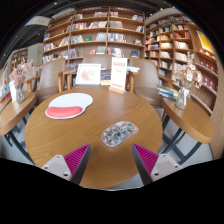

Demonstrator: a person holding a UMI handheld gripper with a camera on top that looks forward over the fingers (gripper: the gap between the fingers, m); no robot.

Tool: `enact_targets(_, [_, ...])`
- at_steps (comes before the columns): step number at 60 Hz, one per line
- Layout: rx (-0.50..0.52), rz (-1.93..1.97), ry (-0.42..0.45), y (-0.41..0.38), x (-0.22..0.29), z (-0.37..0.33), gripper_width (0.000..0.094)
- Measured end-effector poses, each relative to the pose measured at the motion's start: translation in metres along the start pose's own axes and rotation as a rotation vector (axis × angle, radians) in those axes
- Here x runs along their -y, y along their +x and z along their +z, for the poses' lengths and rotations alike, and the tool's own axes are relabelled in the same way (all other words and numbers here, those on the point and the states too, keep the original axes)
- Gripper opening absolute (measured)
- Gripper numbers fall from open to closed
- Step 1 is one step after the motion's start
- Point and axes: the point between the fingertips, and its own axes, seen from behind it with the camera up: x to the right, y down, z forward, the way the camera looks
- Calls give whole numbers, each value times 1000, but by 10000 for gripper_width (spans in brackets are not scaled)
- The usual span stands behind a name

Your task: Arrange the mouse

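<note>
A silver-grey patterned mouse (pixel 119 132) lies on the round wooden table (pixel 95 155), just ahead of my fingers and a little right of their midline. A red and white mouse pad (pixel 68 105) lies farther off to the left on the same table. My gripper (pixel 111 160) is open, its magenta pads (pixel 76 157) wide apart over bare tabletop. Nothing sits between the fingers.
Two display cards (pixel 89 73) stand at the table's far edge. Chairs (pixel 148 72) ring the table. Side tables with flower vases (pixel 184 95) stand left and right. Bookshelves (pixel 100 30) fill the back wall.
</note>
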Motion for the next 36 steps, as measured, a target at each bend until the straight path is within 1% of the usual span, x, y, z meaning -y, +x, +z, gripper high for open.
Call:
enact_targets(23, [14,56,-37,1,33,58,857])
enact_targets(36, [38,52,-37,-5,45,76,835])
